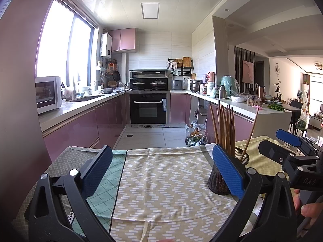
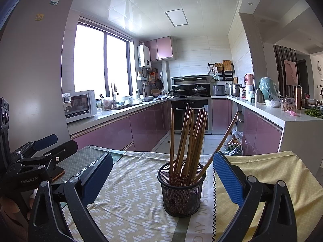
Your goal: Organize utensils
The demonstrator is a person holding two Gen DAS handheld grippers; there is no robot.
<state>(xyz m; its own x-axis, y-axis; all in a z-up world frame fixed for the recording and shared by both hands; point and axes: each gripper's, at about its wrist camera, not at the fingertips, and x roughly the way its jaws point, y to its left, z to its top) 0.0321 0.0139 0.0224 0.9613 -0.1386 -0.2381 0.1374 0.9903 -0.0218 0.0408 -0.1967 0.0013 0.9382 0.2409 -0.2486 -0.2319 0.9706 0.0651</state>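
A black mesh cup stands upright on the patterned cloth, holding several brown chopsticks; one chopstick leans far to the right. My right gripper is open, with the cup ahead between its blue pads. In the left wrist view the same cup sits behind my right-hand blue pad, its chopsticks rising above. My left gripper is open over bare cloth, nothing between its fingers. The right gripper shows at the right edge there, and the left gripper shows at the left edge of the right wrist view.
The table is covered by a beige brick-pattern cloth, with a teal section at left and a yellow section at right. Beyond the table edge lie a tiled floor, pink kitchen cabinets and a counter at right.
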